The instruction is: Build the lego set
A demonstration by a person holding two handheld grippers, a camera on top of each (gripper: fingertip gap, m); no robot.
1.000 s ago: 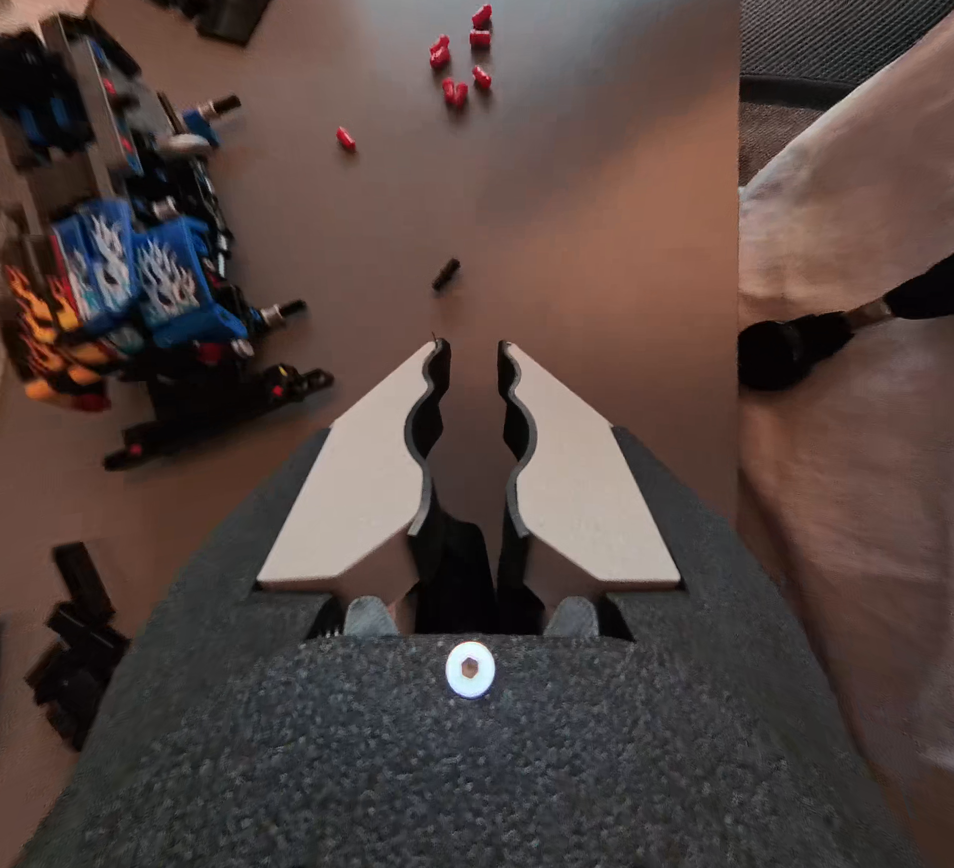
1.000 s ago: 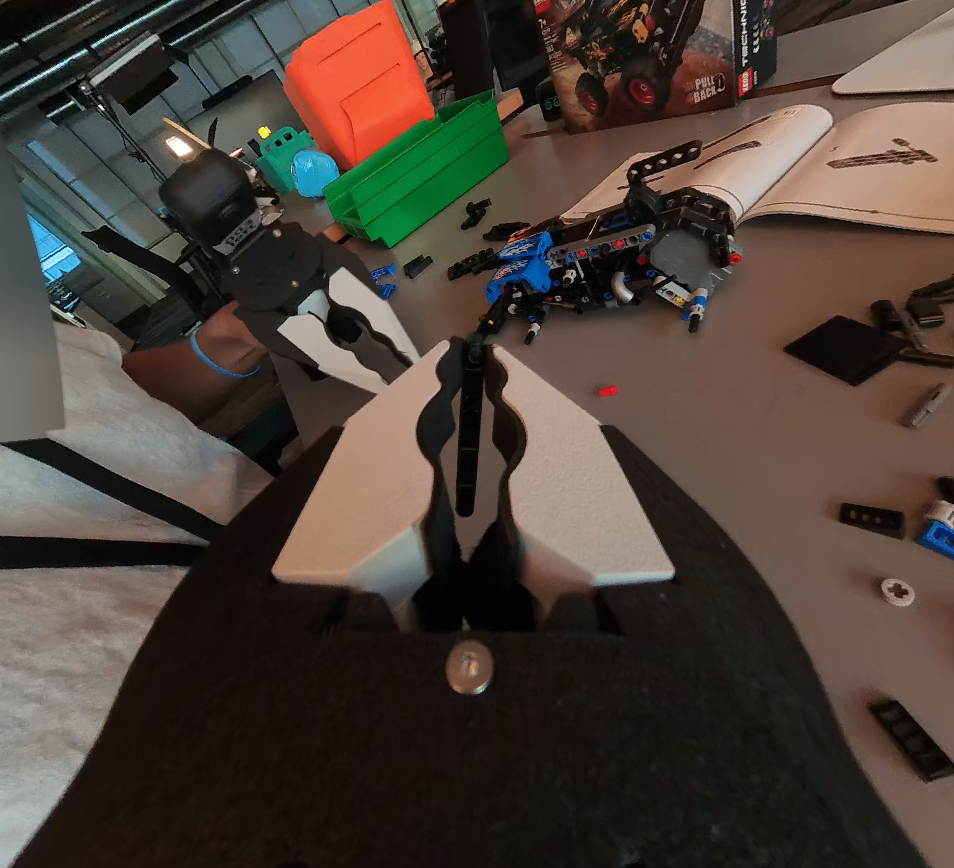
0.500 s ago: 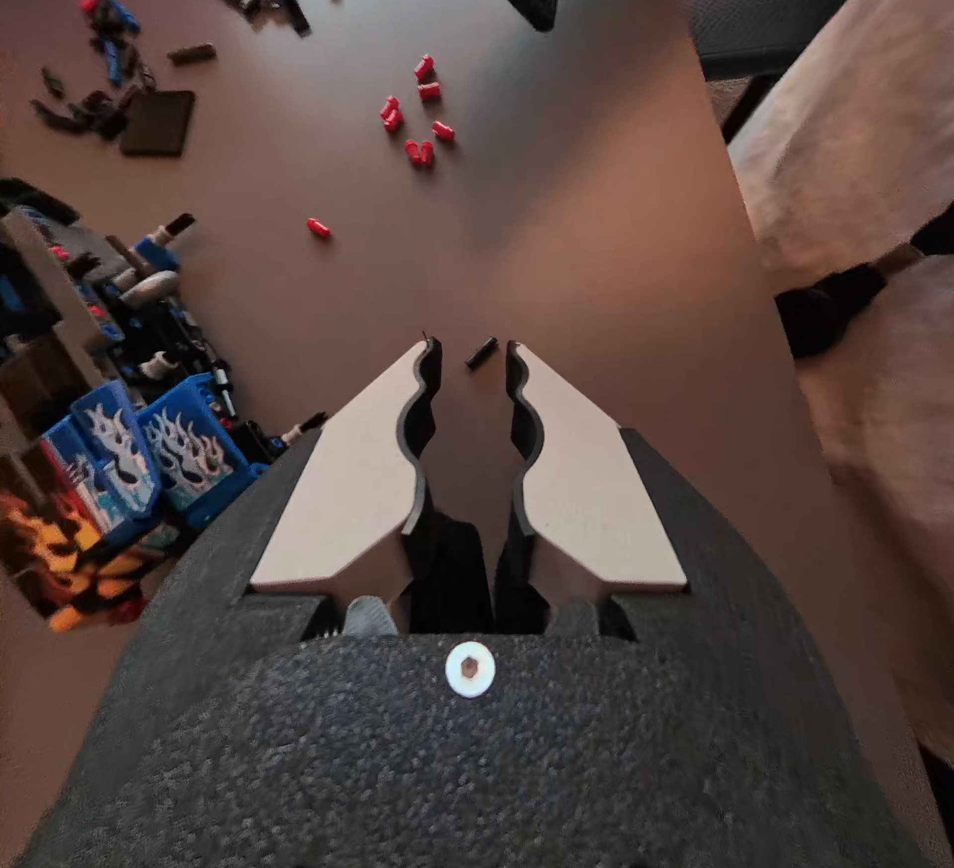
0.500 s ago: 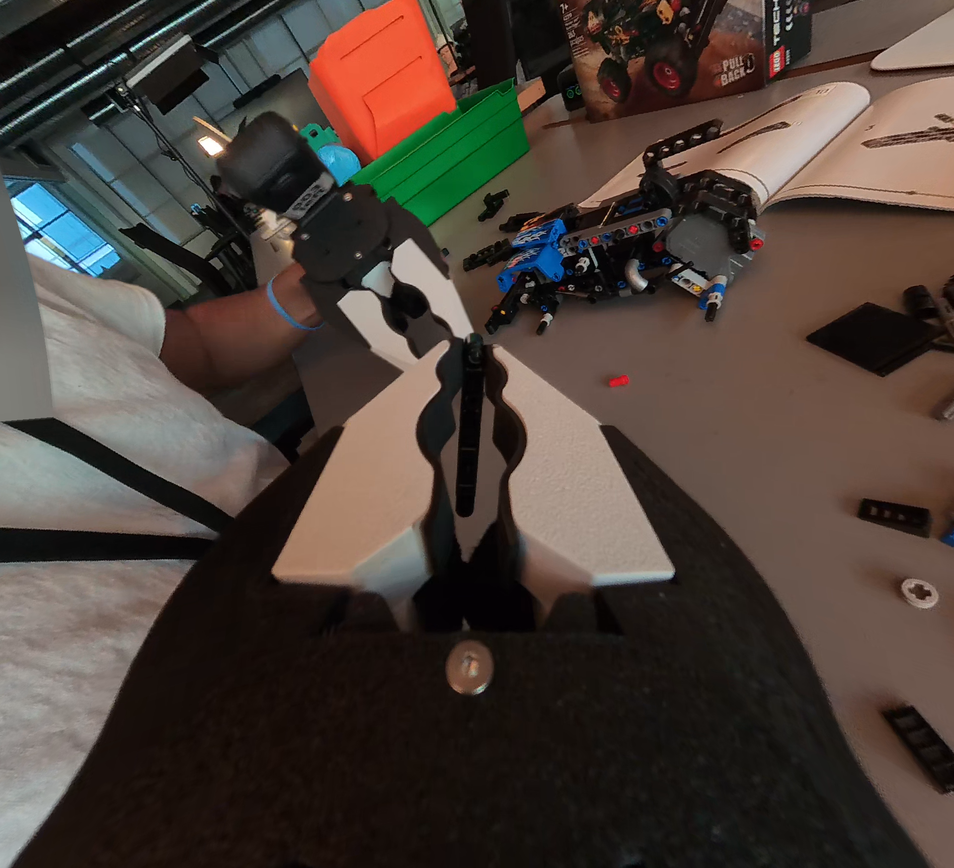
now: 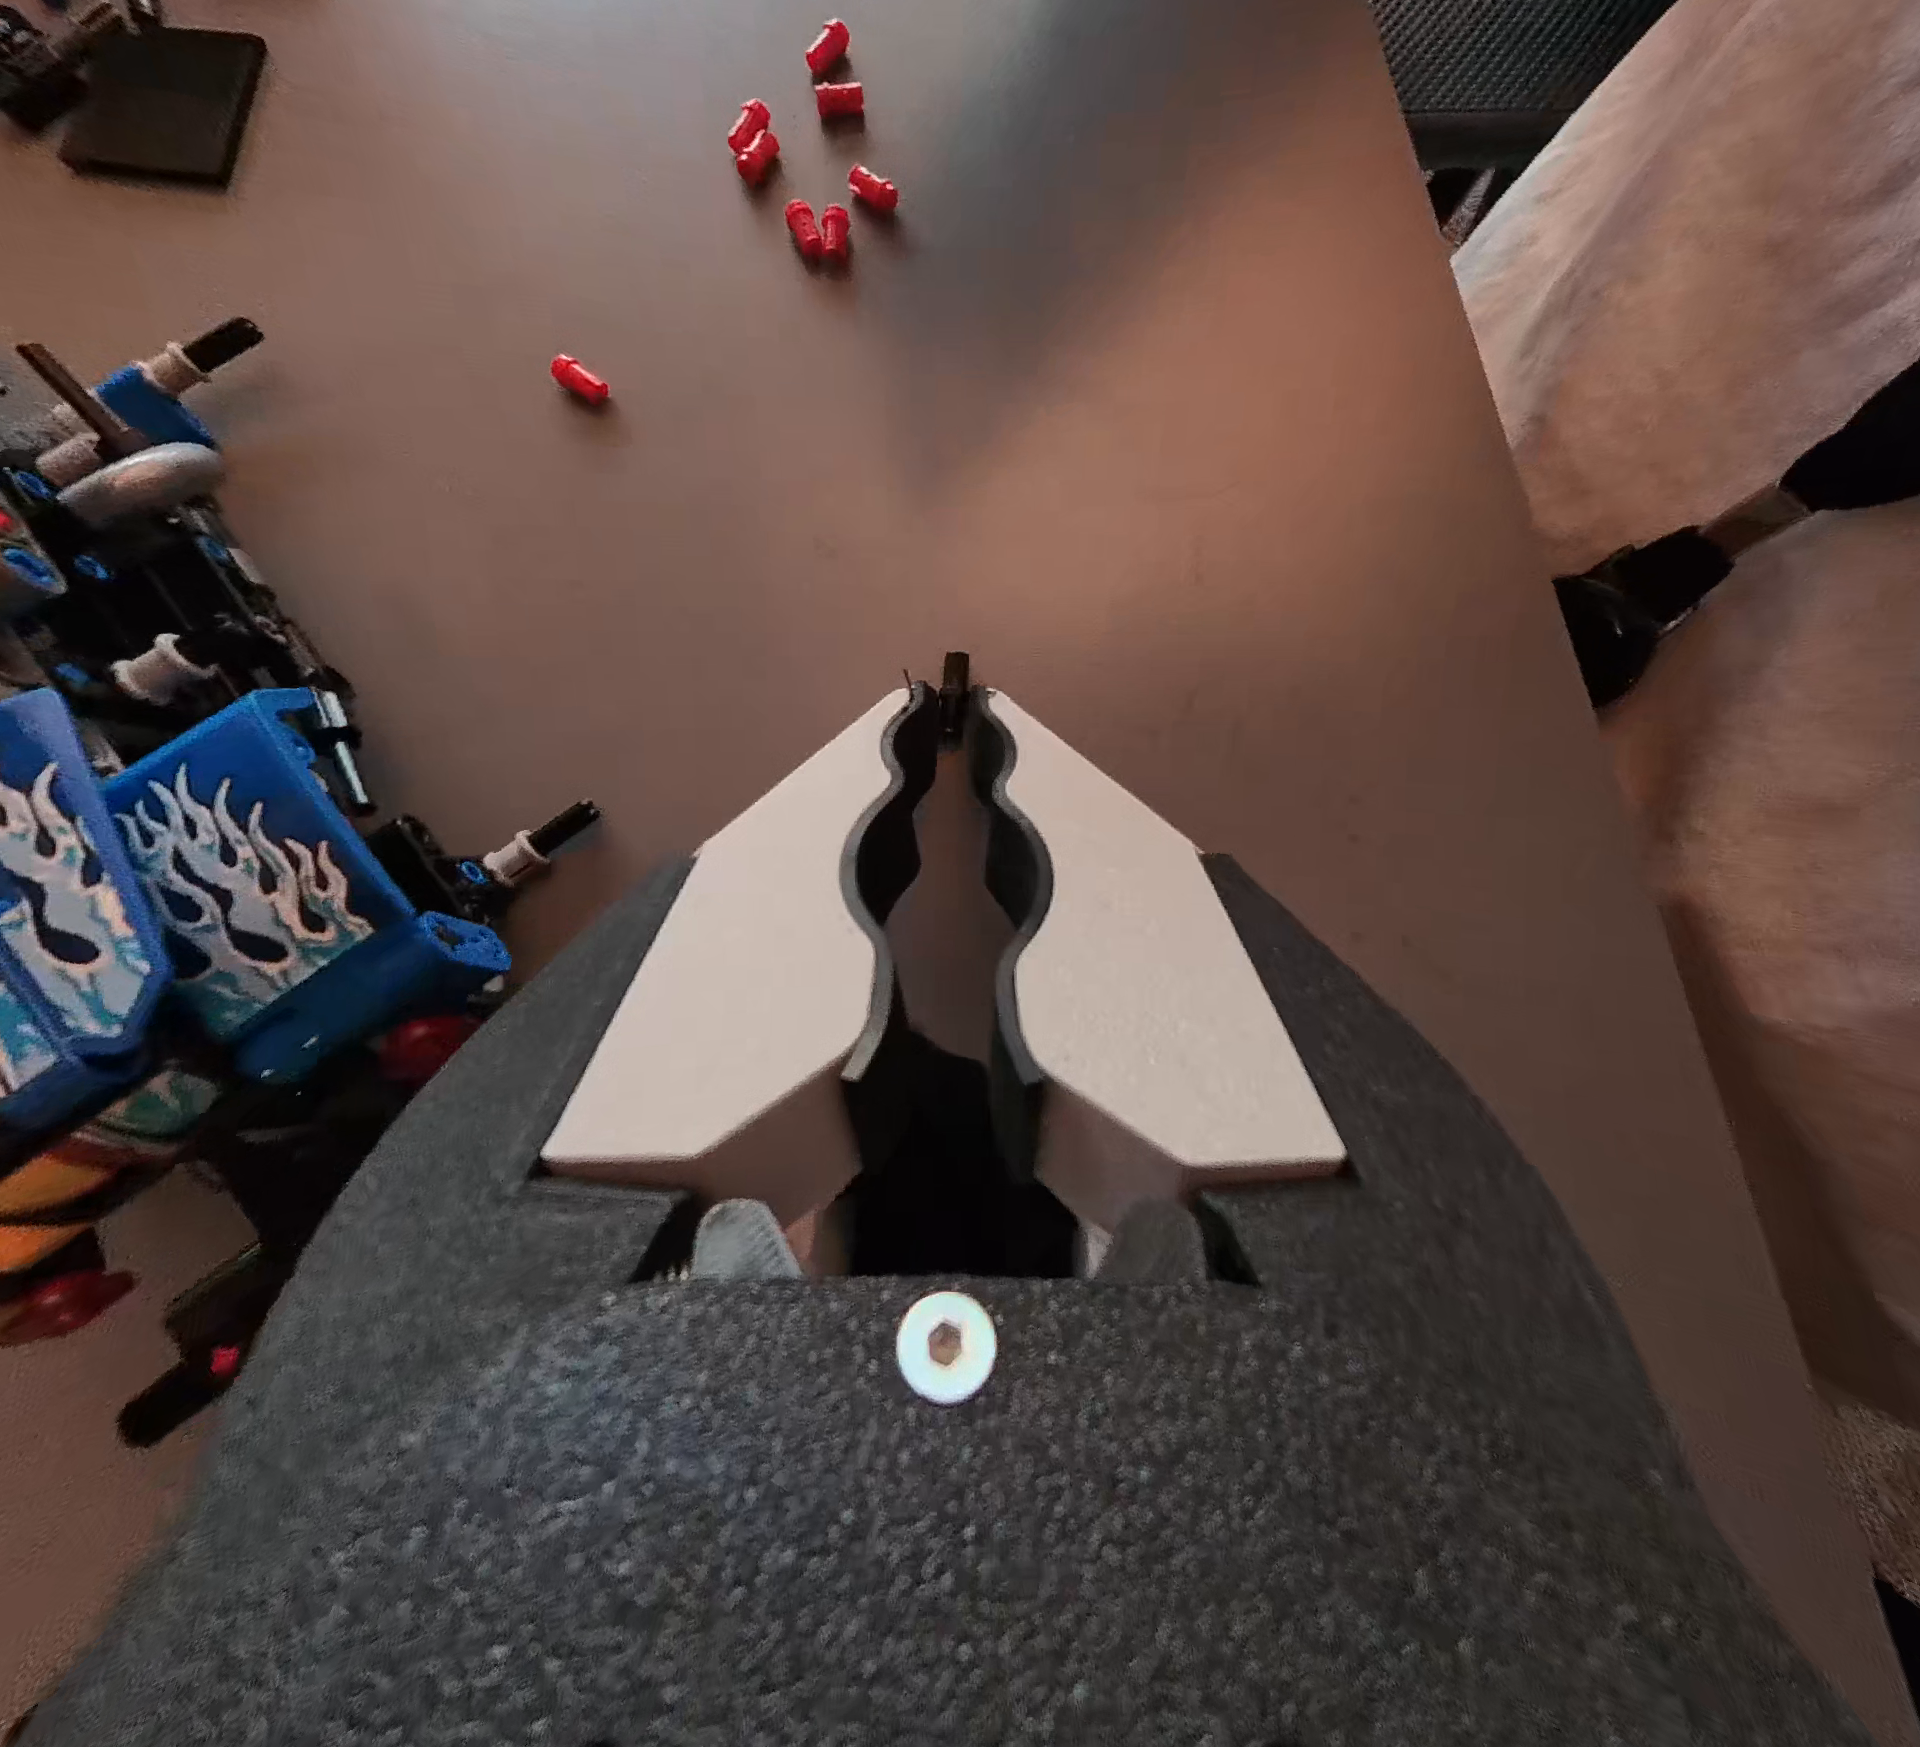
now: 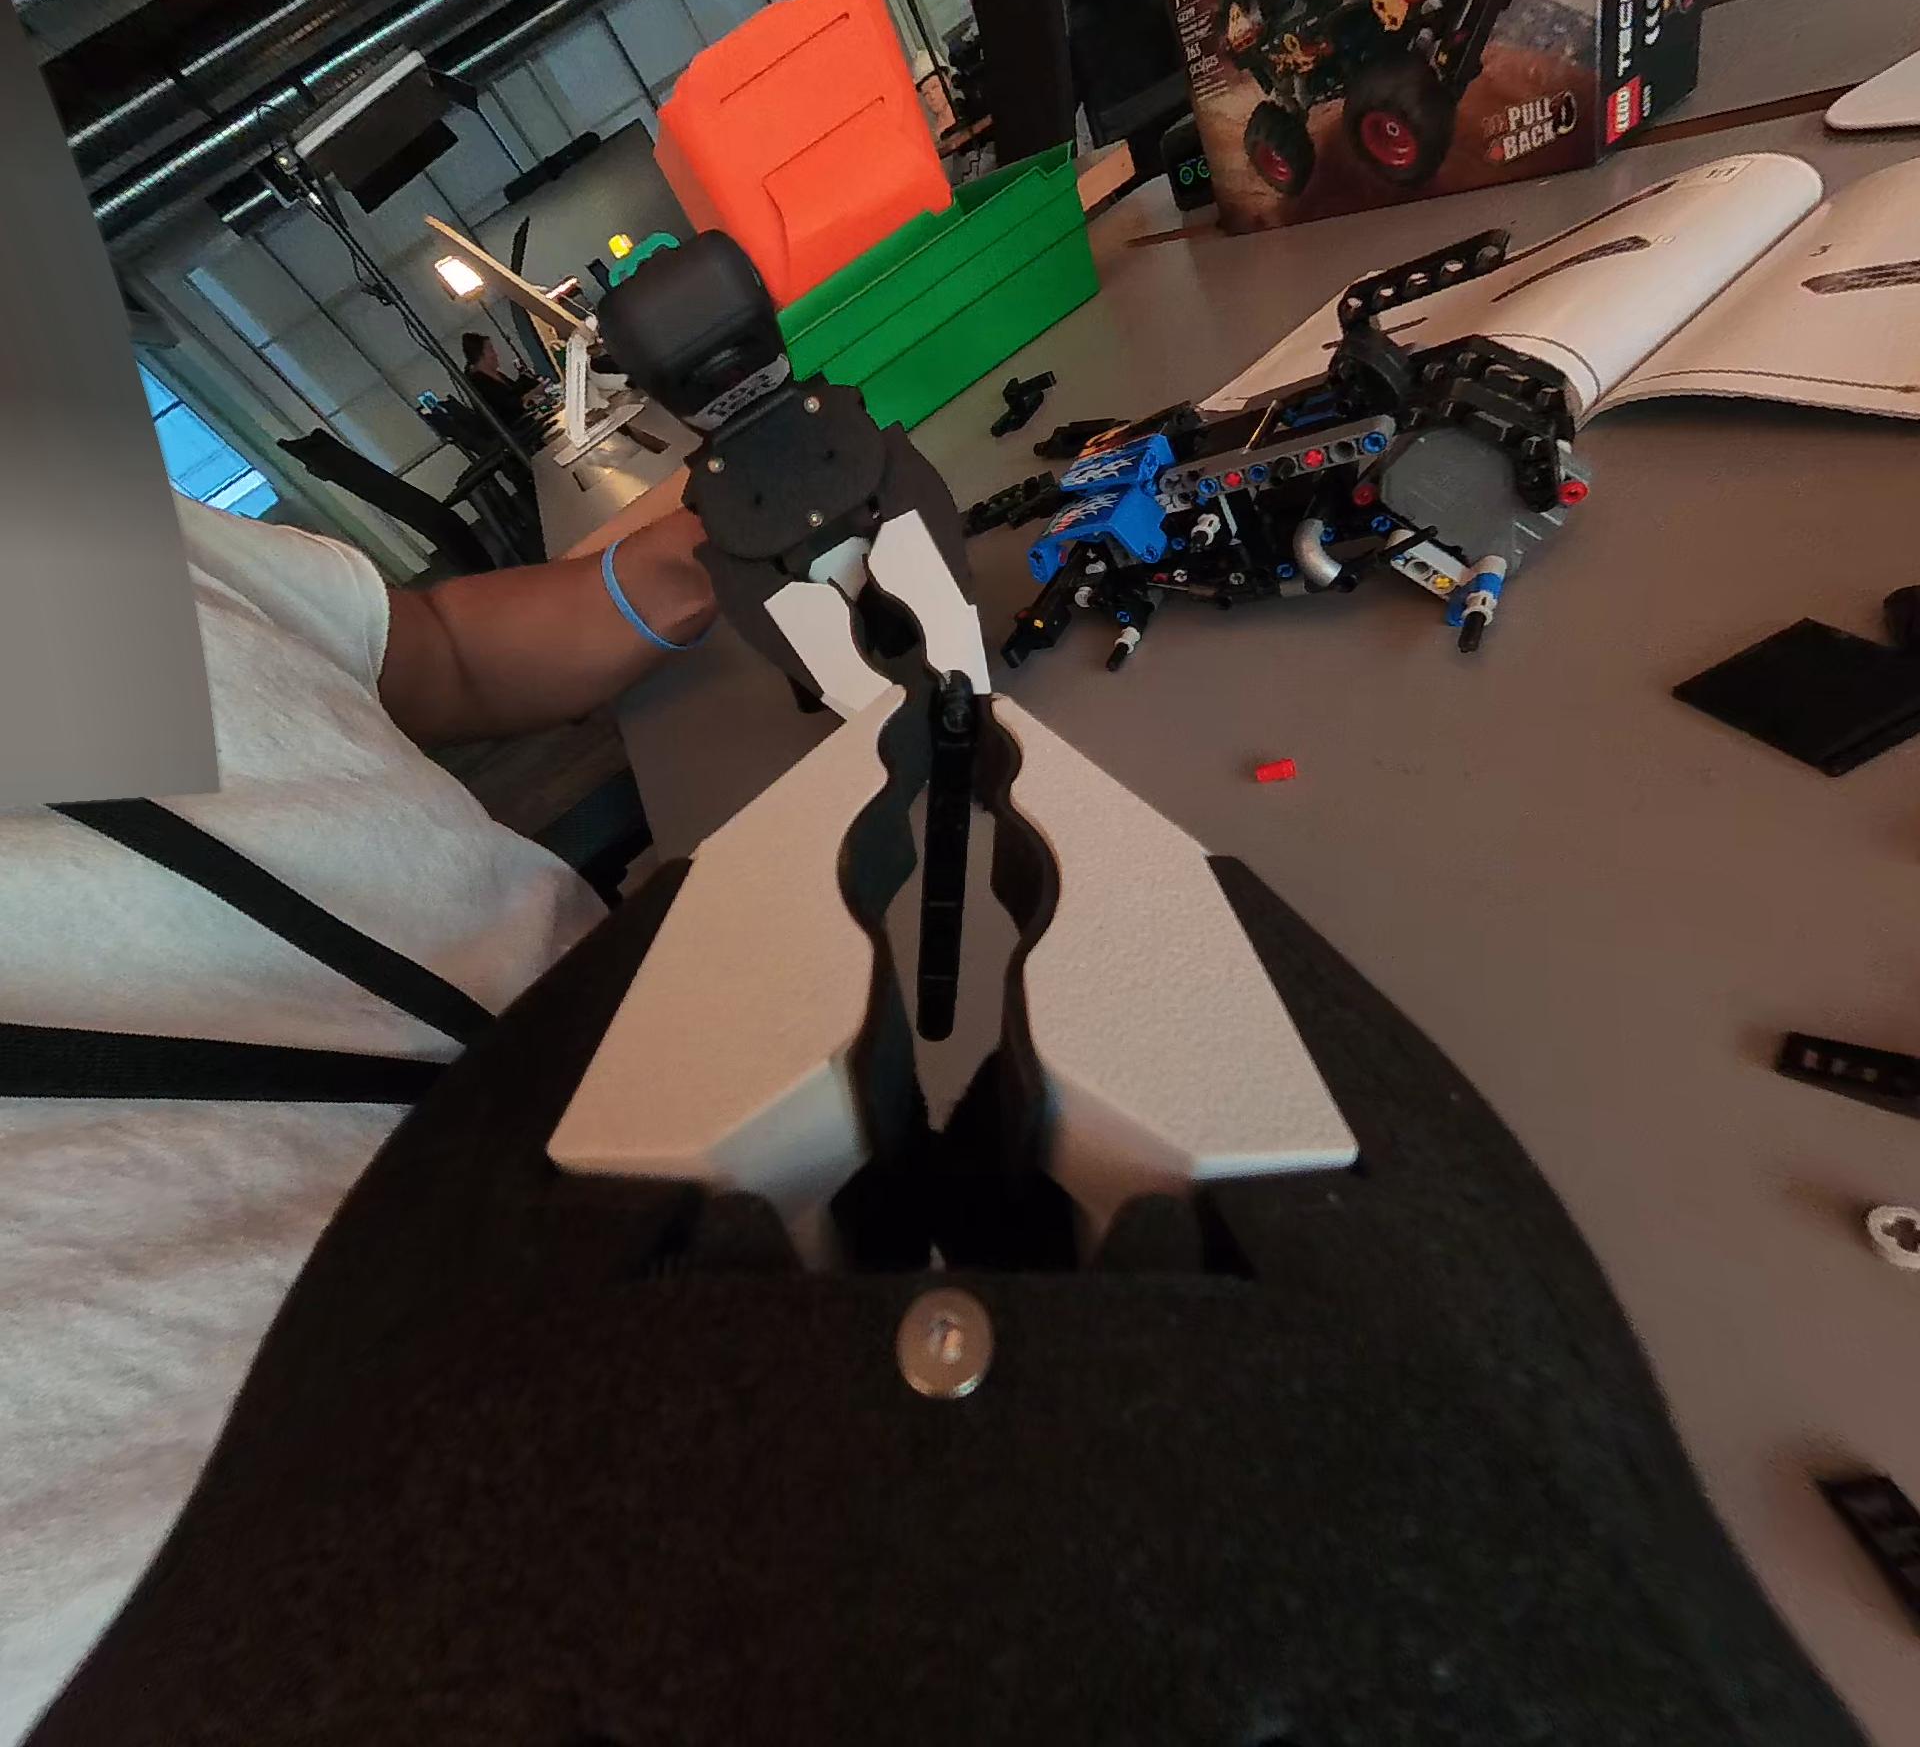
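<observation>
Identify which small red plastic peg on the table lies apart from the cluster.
The lone small red plastic peg, lying nearer the blue flame-printed model; the other red pegs sit bunched farther off.

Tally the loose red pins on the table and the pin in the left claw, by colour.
Red pins: 8 (7 clustered, 1 apart)
Black pin: 1, pinched in the left claw
Total: 9
</observation>
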